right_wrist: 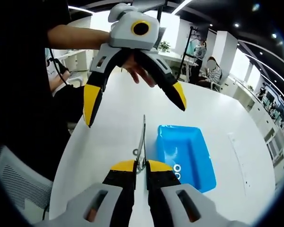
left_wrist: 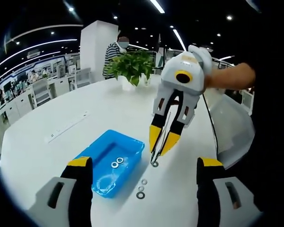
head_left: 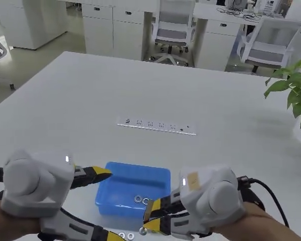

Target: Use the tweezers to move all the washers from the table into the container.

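A blue container (head_left: 160,175) sits near the table's front edge with two washers (head_left: 141,200) inside. More washers (head_left: 126,235) lie on the table just in front of it. My right gripper (head_left: 151,216) is shut on metal tweezers (right_wrist: 142,137). In the left gripper view the tweezers (left_wrist: 160,142) point down, their tips at a washer (left_wrist: 154,164) beside the container (left_wrist: 132,144). Two other washers (left_wrist: 141,194) lie closer. My left gripper (head_left: 111,205) is open with nothing in it, its jaws straddling the container's left end, and it faces the right gripper (left_wrist: 168,135).
A white power strip (head_left: 155,125) lies across the middle of the table (head_left: 90,95). A potted plant (head_left: 296,90) stands at the right edge. Office chairs (head_left: 173,30) and cabinets stand beyond the far edge. People (right_wrist: 206,66) stand in the background.
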The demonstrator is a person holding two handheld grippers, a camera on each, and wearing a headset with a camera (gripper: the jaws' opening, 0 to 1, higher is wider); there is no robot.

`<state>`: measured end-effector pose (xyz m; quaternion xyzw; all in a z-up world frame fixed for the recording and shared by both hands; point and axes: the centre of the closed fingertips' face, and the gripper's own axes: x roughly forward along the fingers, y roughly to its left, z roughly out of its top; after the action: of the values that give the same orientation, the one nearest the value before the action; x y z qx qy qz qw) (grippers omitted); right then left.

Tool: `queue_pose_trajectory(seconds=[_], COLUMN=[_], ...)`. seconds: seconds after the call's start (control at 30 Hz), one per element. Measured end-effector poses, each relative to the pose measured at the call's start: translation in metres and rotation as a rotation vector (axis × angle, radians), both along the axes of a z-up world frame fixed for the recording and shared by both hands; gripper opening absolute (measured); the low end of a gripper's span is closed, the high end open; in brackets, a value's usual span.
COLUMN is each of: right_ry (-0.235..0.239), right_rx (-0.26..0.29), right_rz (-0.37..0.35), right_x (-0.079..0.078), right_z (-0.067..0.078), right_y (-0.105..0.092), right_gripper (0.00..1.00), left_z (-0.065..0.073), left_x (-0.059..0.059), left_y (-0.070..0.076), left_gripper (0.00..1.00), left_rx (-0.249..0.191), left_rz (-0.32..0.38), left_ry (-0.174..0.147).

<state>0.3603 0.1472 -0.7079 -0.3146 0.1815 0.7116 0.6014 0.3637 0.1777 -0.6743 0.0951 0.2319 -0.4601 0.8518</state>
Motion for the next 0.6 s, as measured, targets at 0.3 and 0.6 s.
queue_pose_trajectory(seconds=[0.3, 0.6], right_ry=[-0.004, -0.018], right_rx=[-0.004, 0.021], right_rz=[-0.001, -0.036], right_x=[0.01, 0.03], right_z=[0.011, 0.021], right_y=[-0.001, 0.002], right_gripper=[0.08, 0.09], left_z=[0.001, 0.0], left_x=[0.004, 0.007], left_y=[0.006, 0.014], left_gripper=[0.99, 0.99], left_rx=[-0.001, -0.001], left_rz=[0.034, 0.046], left_ry=[-0.005, -0.004])
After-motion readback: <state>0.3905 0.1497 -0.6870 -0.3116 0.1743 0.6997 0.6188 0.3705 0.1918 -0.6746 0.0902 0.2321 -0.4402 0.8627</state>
